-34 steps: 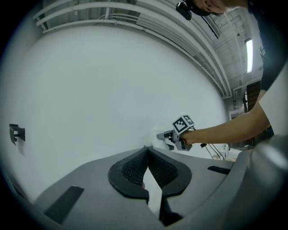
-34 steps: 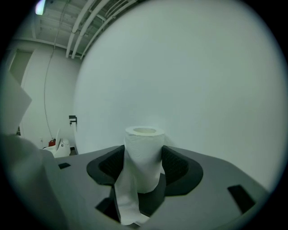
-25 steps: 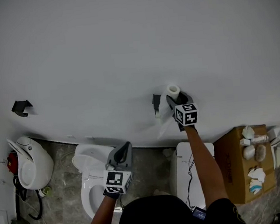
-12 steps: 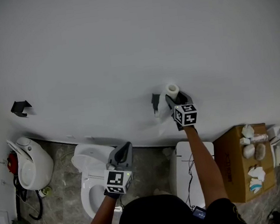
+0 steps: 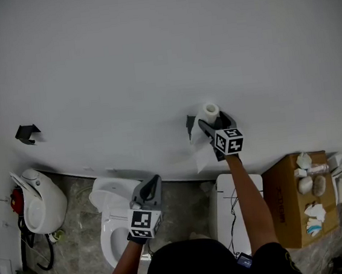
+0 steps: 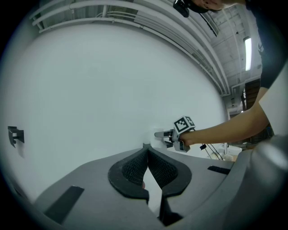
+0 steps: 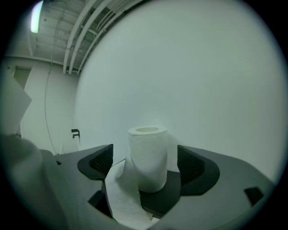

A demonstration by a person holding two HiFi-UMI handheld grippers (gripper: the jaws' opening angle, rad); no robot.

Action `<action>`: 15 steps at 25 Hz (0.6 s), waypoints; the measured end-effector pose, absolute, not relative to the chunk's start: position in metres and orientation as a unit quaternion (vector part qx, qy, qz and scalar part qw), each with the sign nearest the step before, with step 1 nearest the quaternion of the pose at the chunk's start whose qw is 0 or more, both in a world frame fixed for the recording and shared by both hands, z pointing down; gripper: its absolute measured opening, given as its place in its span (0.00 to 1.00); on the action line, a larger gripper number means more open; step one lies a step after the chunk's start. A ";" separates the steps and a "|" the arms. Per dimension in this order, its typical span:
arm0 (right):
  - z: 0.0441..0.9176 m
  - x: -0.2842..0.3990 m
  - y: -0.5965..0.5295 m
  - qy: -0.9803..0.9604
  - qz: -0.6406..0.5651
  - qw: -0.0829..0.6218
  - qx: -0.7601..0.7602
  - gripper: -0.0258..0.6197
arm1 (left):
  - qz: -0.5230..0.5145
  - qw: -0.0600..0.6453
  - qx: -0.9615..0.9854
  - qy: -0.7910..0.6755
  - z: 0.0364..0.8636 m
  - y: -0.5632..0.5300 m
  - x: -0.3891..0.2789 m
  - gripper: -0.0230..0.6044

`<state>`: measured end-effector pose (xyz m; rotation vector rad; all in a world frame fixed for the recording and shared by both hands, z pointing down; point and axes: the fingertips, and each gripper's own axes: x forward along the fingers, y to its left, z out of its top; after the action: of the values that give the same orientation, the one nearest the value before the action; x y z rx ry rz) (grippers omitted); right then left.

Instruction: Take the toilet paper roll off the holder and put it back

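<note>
Left gripper (image 5: 151, 189) hangs low, jaws together, empty. Up at the wall, right gripper (image 5: 213, 123) sets its jaws apart either side of the roll (image 7: 147, 157), which stands upright at the holder (image 5: 191, 124), tail hanging. Looks like the grab stage: next, close and lift clear. One roll, one holder, two grippers.

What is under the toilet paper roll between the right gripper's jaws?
A dark ledge shows beneath the toilet paper roll, its loose sheet trailing down. The roll hides the ledge's middle.
</note>
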<state>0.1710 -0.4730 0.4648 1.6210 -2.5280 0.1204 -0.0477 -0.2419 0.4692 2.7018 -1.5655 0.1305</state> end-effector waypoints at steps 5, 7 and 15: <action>0.460 0.169 -0.463 -0.835 0.016 0.071 0.545 0.69 | 0.041 0.006 0.861 -0.507 0.469 -0.242 -0.058 0.07; 0.458 0.170 -0.455 -0.835 0.013 0.063 0.547 0.69 | 0.042 0.004 0.860 -0.508 0.468 -0.242 -0.059 0.07; 0.422 0.180 -0.391 -0.839 -0.026 0.036 0.543 0.55 | 0.061 0.001 0.865 -0.497 0.474 -0.239 -0.057 0.07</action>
<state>0.1799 -0.3914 0.4223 1.6675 -2.5750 -0.0790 -0.0565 -0.2386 0.4740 2.7165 -1.5606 0.1911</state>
